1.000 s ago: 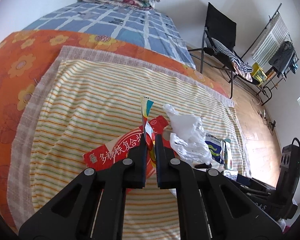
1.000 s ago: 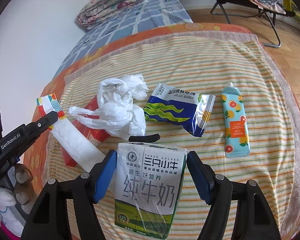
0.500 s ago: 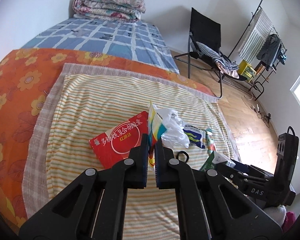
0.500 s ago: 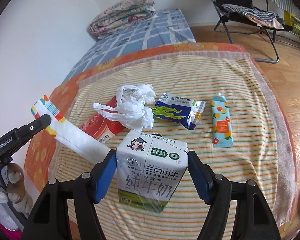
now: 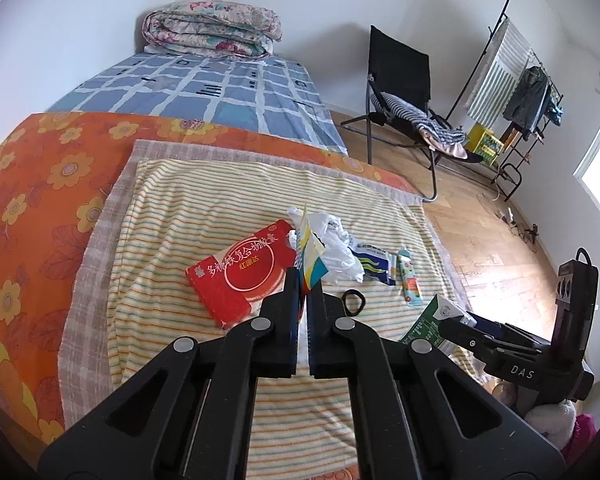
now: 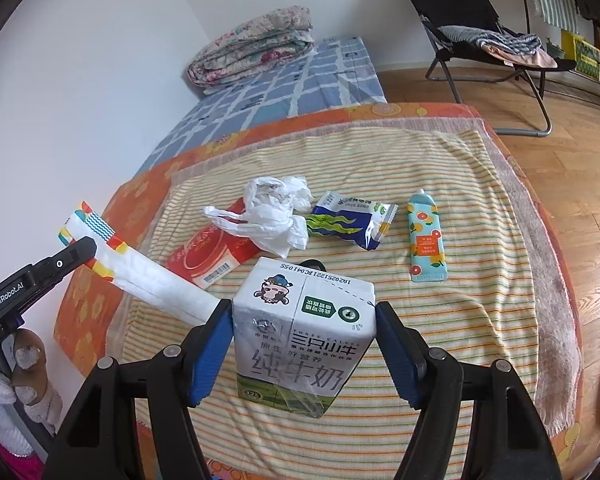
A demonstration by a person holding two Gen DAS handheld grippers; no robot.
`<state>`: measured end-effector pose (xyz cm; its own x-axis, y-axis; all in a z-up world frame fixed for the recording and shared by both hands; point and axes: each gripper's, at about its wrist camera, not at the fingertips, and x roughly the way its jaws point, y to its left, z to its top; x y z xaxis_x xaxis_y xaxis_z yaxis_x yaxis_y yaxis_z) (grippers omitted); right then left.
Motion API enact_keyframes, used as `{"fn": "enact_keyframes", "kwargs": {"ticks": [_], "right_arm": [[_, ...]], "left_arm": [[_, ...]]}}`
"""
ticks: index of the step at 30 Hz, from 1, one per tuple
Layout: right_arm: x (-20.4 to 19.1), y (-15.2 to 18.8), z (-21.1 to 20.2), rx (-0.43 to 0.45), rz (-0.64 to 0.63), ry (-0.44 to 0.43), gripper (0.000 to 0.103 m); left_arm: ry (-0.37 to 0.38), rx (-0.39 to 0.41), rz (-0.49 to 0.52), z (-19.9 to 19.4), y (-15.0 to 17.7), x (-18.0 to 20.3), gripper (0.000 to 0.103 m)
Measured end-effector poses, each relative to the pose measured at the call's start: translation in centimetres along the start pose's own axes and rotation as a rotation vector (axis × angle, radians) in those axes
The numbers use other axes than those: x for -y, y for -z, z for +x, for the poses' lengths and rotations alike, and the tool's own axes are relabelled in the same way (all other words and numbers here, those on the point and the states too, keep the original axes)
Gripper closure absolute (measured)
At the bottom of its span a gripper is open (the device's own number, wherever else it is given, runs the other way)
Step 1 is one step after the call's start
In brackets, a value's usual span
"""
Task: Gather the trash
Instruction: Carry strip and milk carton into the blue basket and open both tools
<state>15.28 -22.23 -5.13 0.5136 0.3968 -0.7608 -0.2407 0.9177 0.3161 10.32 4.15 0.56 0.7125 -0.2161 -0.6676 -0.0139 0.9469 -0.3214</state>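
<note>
Right wrist: boxy milk carton (image 6: pixel 304 332), crinkled plastic bag (image 6: pixel 274 214)

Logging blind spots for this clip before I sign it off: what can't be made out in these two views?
- Where the trash goes: no bin or bag for it in either view.
- Milk carton: its bottom end is out of sight in the right wrist view; in the left wrist view the right gripper covers most of it.
- Paper wrapper: its lower end runs behind the carton; the left gripper hides the pinched part.
- Black loop: unidentifiable.
</note>
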Motion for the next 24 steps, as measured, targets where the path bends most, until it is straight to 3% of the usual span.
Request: {"fn": "enact_keyframes", "kwargs": {"ticks": [8,24], "right_arm": [[-1.5,1.7,-2.7,0.029,-0.064,-0.025,0.031],[-4.1,9.5,-7.0,0.026,-0.185,-0.067,0.031]], "left_arm": [[0.041,0.011,0.030,-3.9,1.8,0.6,0.102],[0.143,0.021,0.105,-11.8,7.7,3.9,0.102]]}}
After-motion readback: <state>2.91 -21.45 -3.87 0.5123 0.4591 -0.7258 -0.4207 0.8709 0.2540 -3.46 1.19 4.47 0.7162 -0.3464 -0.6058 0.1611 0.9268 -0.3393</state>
